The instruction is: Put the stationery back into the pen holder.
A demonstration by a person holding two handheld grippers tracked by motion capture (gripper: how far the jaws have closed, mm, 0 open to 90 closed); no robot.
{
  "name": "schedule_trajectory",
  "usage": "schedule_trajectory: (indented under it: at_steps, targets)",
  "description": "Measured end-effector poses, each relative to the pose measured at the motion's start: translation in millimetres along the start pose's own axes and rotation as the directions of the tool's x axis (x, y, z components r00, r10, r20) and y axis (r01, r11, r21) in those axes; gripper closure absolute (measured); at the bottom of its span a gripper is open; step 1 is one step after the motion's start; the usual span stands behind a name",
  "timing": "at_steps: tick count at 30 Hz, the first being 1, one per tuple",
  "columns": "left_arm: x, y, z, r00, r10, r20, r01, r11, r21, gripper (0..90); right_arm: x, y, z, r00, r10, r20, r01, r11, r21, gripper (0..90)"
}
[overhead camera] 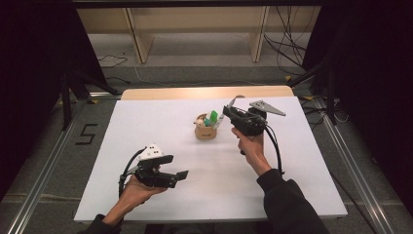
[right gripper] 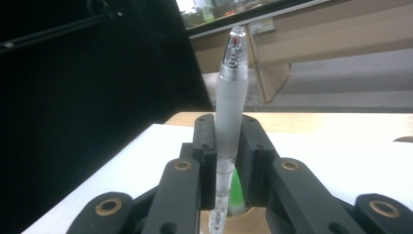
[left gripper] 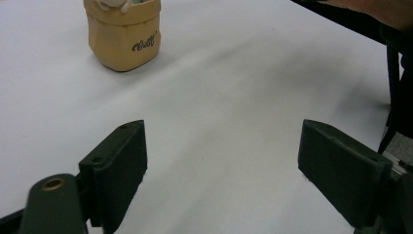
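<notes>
The right claw [right gripper: 226, 146] is clamped shut on a pen [right gripper: 231, 92], gripping it at the frosted barrel with the tip end standing up above the jaws and the lower end running down toward the pot [overhead camera: 206, 127] beneath. In the high view the right claw [overhead camera: 228, 113] sits just right of the pot, right at its rim, and the pot itself stands a little beyond the middle of the desk [overhead camera: 146, 122]. Green items and a pale one stick out of the pot already; I cannot tell what they are.

My reading is that the pen is either being lowered into the pot or lifted out of it; the pictures alone do not settle which. If it is going in, the next move calls for keeping the pen near upright over the pot's mouth, bringing the lower end inside the rim, and only then letting the jaws part. The pot looks small and light, so a sideways nudge from the pen could tip it.

The left claw [overhead camera: 182, 174] hovers well in front and to the left of the pot, jaws spread wide with nothing between them; its own view shows bare desk between the pads and the pot [left gripper: 122, 39] farther off.

Room is generous: open desk on every side of the pot, and the desk's edges well away from it.
</notes>
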State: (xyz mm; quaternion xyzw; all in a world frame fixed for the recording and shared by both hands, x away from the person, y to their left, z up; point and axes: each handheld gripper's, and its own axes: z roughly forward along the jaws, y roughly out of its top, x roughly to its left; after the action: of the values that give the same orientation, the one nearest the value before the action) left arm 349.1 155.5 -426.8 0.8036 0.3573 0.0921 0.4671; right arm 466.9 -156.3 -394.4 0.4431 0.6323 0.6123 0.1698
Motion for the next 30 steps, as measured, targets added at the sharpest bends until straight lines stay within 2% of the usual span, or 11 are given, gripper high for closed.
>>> schedule_trajectory:
  at_steps: [4, 8, 15, 17, 23, 30]
  targets:
    - [0.5, -0.6, -0.7, 1.0000, -0.004, 0.000, 0.004, 1.0000, -0.002, 17.7, -0.9, 2.6, 10.5, 0.9993, -0.011, 0.037, 0.011, 1.000, 0.000, 80.1]
    - [0.2, -1.0, 0.3, 1.0000, -0.003, -0.001, 0.003, 1.0000, 0.002, 17.6, -0.4, 1.0, 20.4, 0.9987, -0.012, 0.049, 0.011, 1.000, 0.010, 80.1]
    - [0.3, -1.2, 1.2, 1.0000, -0.002, 0.002, 0.002, 1.0000, 0.008, 17.6, 4.5, -2.6, 34.4, 0.9947, -0.065, 0.080, 0.062, 0.998, 0.031, 80.1]
    - [-0.2, -1.6, 1.5, 1.0000, -0.004, 0.002, 0.004, 1.0000, 0.006, 17.6, 6.6, -4.8, 37.2, 0.9943, -0.073, 0.077, 0.070, 0.997, 0.041, 80.1]
    - [-0.2, -2.0, 2.5, 1.0000, 0.005, 0.005, -0.005, 0.9998, 0.017, 17.6, 14.7, -13.9, 44.7, 0.9848, -0.157, 0.074, 0.152, 0.986, 0.074, 80.0]
    - [-0.2, -2.0, 2.9, 1.0000, 0.007, 0.006, -0.007, 0.9998, 0.019, 17.6, 15.1, -19.0, 53.0, 0.9811, -0.179, 0.073, 0.171, 0.980, 0.099, 80.0]
